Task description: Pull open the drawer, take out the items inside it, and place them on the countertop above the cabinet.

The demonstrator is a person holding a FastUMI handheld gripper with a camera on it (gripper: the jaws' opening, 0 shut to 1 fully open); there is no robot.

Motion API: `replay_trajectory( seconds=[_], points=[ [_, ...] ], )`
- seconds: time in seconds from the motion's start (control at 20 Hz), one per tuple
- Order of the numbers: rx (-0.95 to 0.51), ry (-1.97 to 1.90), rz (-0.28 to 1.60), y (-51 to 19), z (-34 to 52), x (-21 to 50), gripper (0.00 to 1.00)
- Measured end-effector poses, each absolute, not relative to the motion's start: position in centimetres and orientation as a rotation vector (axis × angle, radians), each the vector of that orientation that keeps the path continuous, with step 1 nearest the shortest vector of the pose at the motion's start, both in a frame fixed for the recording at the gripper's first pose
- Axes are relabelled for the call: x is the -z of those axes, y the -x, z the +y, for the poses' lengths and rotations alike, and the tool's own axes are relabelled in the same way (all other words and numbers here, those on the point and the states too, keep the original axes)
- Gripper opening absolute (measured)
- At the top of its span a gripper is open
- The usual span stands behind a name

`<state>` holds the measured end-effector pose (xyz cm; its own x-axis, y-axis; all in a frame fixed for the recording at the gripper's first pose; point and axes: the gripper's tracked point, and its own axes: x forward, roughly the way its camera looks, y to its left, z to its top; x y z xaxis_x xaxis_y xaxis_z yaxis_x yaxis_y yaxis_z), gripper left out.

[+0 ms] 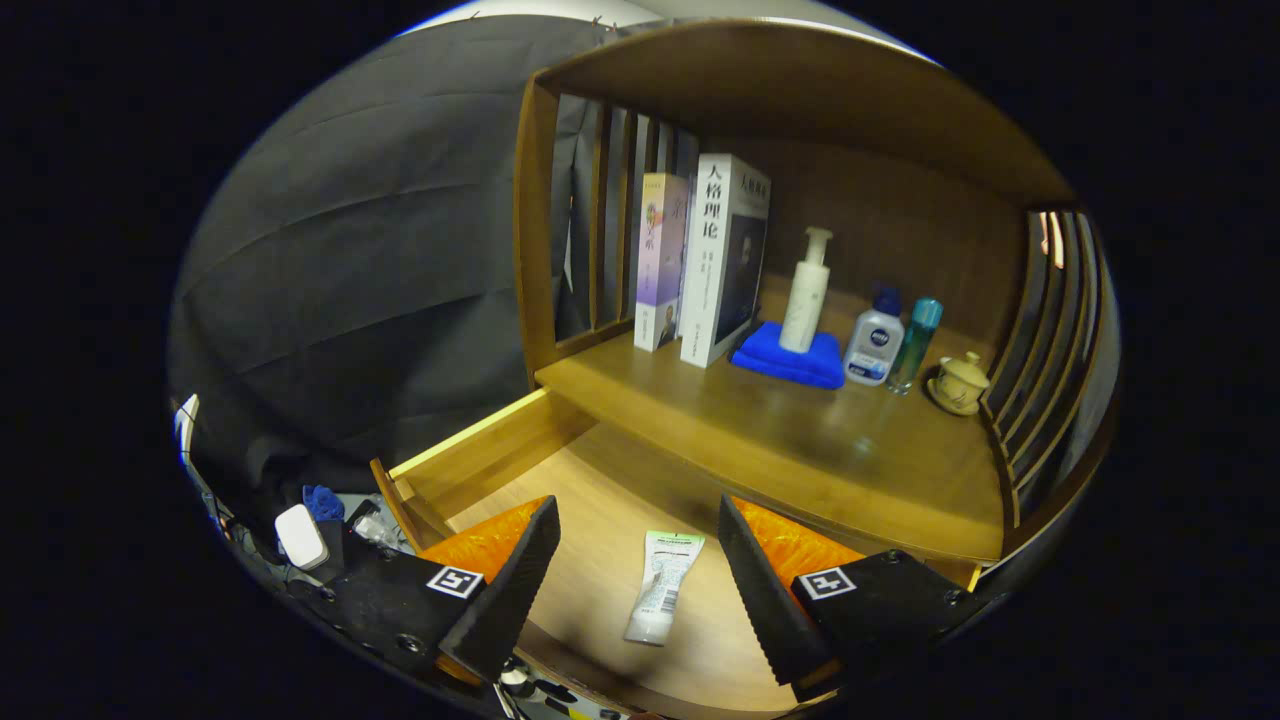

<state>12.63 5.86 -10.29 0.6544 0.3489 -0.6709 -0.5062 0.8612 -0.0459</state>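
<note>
Fingers (638, 545) spread wide, holding nothing, poised above open drawer (500, 455). Tube (661, 586) lay flat on drawer floor, between the fingers, touching neither. Beyond drawer, on bench (830, 450): two upright books (705, 260), pump bottle (806, 290) on blue cloth (790, 362), two small bottles (890, 340), lidded cup (960, 383).

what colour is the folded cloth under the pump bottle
Bright blue cloth, clearest in the gripper view.

Open drawer (600, 500), bare floor around tube (662, 585) (countertop (800, 440) edge overhead).
</note>
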Motion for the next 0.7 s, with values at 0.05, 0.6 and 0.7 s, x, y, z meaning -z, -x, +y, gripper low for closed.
replay_trajectory(
  seconds=[0.05,0.6,0.7],
  points=[
    [-0.497,0.248,0.73,-12.9,5.7,10.8,0.99],
    [-0.501,0.355,0.975,-14.4,3.9,18.4,0.99],
    [-0.511,0.362,1.017,-14.2,3.9,19.9,0.99]
  ],
)
